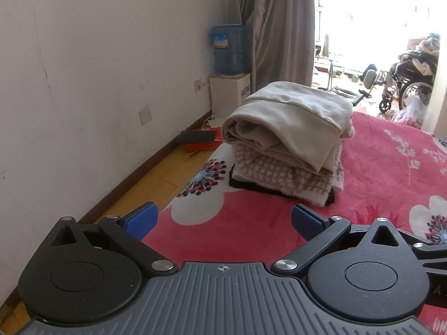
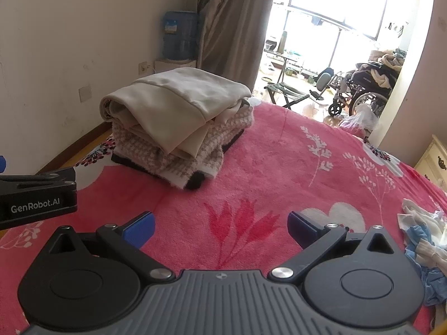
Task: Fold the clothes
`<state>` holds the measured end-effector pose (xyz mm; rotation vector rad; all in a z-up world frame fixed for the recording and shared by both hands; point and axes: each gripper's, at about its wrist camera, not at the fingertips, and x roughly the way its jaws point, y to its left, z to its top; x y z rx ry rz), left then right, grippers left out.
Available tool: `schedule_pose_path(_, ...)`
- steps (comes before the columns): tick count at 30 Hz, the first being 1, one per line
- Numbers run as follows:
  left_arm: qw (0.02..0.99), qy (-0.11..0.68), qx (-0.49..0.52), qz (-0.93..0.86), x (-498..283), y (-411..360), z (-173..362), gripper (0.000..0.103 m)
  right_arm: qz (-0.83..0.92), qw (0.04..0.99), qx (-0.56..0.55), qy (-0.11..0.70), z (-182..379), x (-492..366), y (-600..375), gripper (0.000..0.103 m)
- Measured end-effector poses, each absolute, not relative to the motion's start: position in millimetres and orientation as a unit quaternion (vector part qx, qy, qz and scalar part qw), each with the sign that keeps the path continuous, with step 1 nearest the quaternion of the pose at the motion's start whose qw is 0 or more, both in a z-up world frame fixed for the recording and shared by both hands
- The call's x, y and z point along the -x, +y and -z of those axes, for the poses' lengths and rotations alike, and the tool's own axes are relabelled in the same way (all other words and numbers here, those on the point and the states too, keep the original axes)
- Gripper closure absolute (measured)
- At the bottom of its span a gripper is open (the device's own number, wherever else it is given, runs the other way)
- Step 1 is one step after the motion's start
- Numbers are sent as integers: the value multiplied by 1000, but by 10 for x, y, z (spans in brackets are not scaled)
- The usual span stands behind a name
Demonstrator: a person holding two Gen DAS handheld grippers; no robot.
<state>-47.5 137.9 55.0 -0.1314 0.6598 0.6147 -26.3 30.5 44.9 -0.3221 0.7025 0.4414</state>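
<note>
A stack of folded clothes [image 1: 287,139] sits on the pink flowered blanket [image 1: 377,173] near the bed's left edge: a beige garment on top, a beige-and-white checked one under it, a black one at the bottom. The same stack [image 2: 173,120] lies ahead and to the left in the right wrist view. My left gripper [image 1: 223,220] is open, empty, just short of the stack. My right gripper [image 2: 220,227] is open too, over bare blanket [image 2: 279,167]. A crumpled blue-and-white garment [image 2: 424,248] lies unfolded at the right edge. The left gripper's body [image 2: 36,195] shows at the left.
A white wall [image 1: 97,69] and wood floor [image 1: 156,178] run along the bed's left side, with a water dispenser [image 1: 227,64] and an orange tool [image 1: 199,141]. Beyond the bed stand a grey curtain [image 2: 232,28], a folding stool [image 2: 287,92], a wheelchair [image 2: 363,89] and a cream cabinet [image 2: 435,159].
</note>
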Motion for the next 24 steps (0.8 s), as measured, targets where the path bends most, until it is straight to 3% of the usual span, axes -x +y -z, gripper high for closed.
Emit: schedule_pose_path(24,896,321,63,-301,484,1381,-578,0,-211,901,160,344,-431,252,330,0)
